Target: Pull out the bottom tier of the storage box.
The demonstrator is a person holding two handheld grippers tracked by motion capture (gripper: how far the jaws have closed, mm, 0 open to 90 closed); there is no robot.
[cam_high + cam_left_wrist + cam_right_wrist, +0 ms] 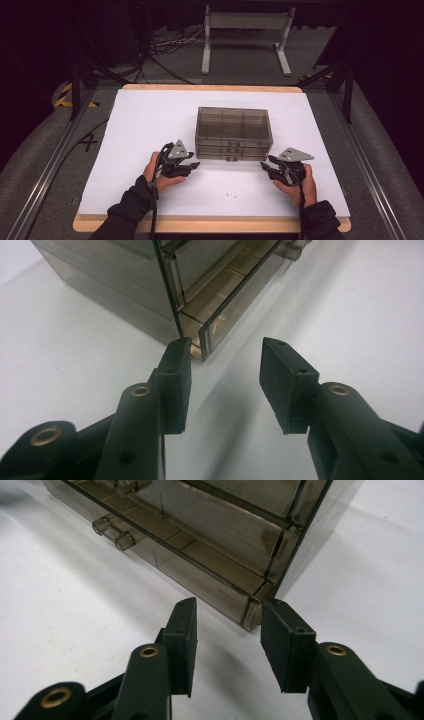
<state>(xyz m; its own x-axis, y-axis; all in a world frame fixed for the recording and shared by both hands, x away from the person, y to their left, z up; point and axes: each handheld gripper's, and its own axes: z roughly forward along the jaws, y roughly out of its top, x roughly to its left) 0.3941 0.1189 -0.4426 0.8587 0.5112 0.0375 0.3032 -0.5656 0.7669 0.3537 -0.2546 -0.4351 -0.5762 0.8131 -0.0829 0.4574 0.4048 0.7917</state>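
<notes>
The left gripper sat low over the white table top, its jaws parted about halfway with nothing caught between them. In the left gripper view the left-hand pad reached up to the near left corner of the smoky clear drawer box; whether it truly touched that corner could not be told, as the tip overlapped the plastic edge. The other pad stood apart over bare table.

The right gripper was spread to much the same width and also pinched nothing. In the right gripper view its pads flanked the near right corner of the box, where the end of the bottom drawer stood slightly forward of the frame. The corner lay just beyond the tips, close to the right-hand pad, and contact could not be confirmed.

The drawer box stood near the middle of the table, between the two grippers and a little farther from the person, with its drawer fronts facing the hands. Small clear knobs showed on the drawer fronts. Each hand held its gripper angled inward toward a front corner of the box, the left at the left corner, the right at the right corner.

No brand, label or readable writing showed on the box, the grippers or the table
</notes>
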